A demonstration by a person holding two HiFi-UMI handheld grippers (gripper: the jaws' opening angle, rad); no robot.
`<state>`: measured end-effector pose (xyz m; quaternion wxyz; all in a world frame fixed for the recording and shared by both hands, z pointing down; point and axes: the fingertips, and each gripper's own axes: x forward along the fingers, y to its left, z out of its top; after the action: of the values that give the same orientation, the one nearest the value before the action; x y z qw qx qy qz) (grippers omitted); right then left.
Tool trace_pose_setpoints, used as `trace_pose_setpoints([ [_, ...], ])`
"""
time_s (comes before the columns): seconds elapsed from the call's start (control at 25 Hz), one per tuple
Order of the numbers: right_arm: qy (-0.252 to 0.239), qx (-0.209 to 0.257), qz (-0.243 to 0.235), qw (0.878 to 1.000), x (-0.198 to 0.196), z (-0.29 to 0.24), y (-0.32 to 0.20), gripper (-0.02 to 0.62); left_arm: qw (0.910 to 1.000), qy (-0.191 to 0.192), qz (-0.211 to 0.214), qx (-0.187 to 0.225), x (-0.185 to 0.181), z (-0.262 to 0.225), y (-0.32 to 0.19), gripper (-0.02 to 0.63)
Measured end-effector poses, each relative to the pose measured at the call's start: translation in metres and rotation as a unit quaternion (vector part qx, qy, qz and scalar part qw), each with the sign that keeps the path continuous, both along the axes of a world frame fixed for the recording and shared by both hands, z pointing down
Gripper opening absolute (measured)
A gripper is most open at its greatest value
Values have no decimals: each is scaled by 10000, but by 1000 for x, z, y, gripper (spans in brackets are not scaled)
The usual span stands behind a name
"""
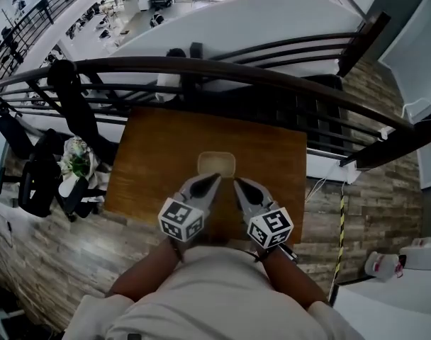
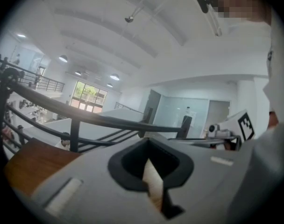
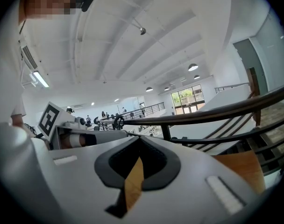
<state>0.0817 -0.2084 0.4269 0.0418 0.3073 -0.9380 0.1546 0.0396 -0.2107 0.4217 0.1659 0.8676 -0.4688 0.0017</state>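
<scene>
While both grippers hung low over the wooden worktop (image 1: 152, 161), the left gripper (image 1: 213, 180) and the right gripper (image 1: 239, 183) pointed side by side at a shallow beige tray (image 1: 216, 163). The tray lay flat near the middle of the worktop, just beyond their tips. The left tip looked to be at the tray's near rim, though touching or only just beside it could not be told. Each gripper view showed its jaws drawn together with only a thin slit between them and nothing held.

With the jaws together so near the rim, the likeliest slip was a nudge. The tray looked light, and a forward push would probably slide it across the smooth wood instead of seating it between the jaws. Beyond the far edge stood a dark railing (image 1: 201, 66) with a drop to a lower floor behind it, so a hard shove could send the tray off that side.
</scene>
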Motion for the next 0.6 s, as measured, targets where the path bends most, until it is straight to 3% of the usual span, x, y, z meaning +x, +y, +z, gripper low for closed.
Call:
trace_pose_setpoints([
  [0.6, -101, -684, 258, 9973, 18, 52, -56, 6, 9984, -243, 235, -461, 5, 48, -52, 3],
])
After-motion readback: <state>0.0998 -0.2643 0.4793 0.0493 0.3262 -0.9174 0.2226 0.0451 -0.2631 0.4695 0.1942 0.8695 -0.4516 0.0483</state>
